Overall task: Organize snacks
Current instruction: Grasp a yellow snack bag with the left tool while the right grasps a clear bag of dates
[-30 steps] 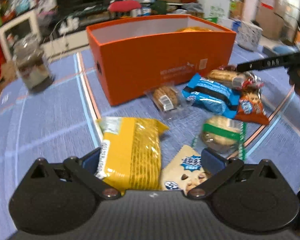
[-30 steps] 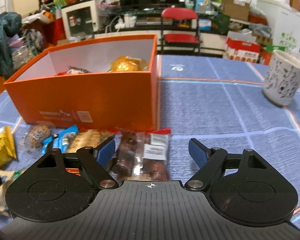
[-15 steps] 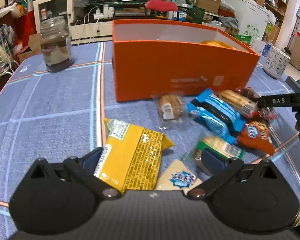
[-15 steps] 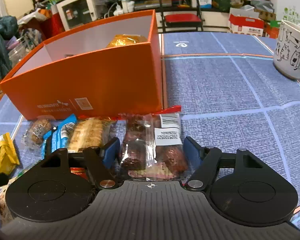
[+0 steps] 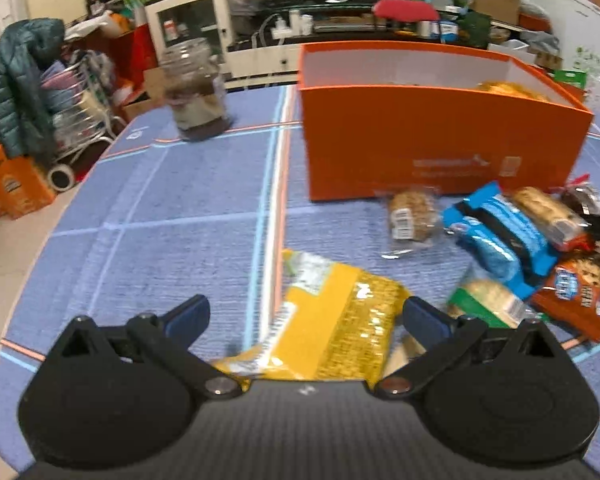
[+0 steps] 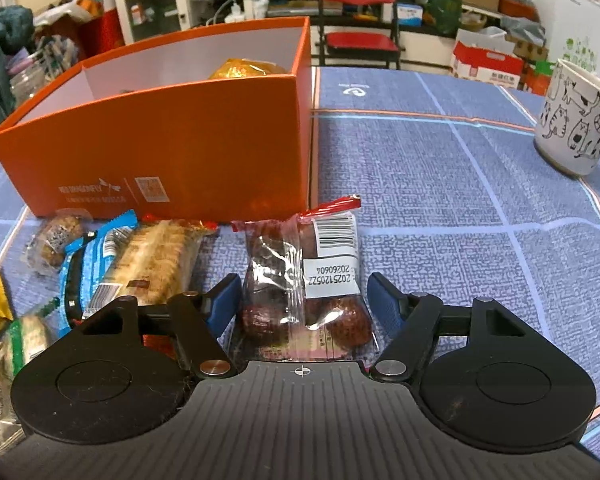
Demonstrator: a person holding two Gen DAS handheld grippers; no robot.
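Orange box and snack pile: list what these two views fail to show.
- Orange box contents: its front wall hides all but a golden wrapper, both views.
- Yellow packet: near end under the left gripper body; print blurred.
- Clear packet of dark pieces: near end behind the right gripper; pad contact unclear.
- Cat mug: cut by the right edge.

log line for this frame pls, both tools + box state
task: organize snacks | right tool: closed on clear packet of dark snacks | left tool: open over yellow packet | orange box: partly filled
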